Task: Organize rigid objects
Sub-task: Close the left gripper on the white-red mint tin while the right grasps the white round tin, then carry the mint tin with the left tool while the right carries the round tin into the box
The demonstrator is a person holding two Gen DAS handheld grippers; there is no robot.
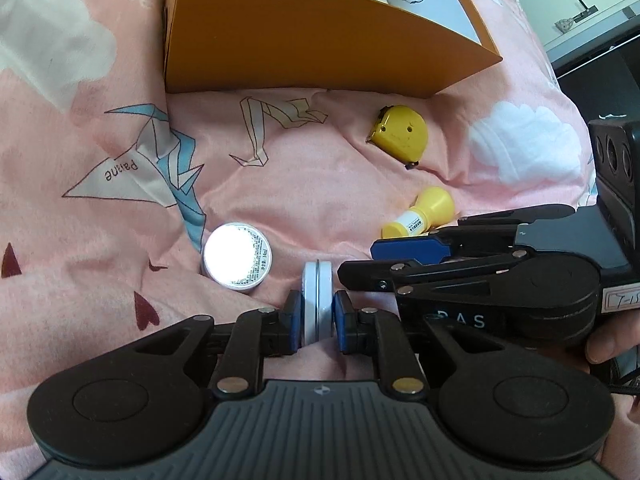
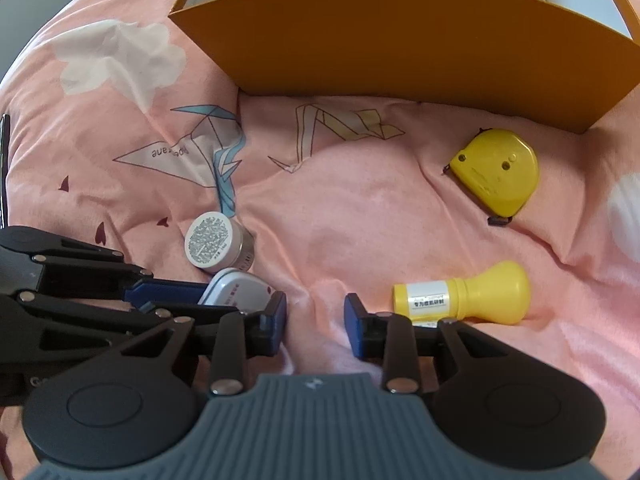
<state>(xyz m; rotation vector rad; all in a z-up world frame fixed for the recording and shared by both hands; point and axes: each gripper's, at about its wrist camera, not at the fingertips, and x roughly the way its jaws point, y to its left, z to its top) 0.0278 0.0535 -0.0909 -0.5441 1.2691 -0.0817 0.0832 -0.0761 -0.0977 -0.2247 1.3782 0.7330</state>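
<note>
Already our left gripper [image 1: 317, 312] is clenched on a flat white tin [image 1: 317, 304] held on edge, low in the centre of the left wrist view. Our right gripper [image 2: 316, 324] stands released, its jaws apart over bare pink quilt [image 2: 360, 208], with the yellow bottle [image 2: 464, 298] just right of it. We think the tin's smooth faces could slip or twist between the pads on the way to the orange box [image 1: 304, 40] at the top, and the soft bedding gives it no steady footing if dropped
</note>
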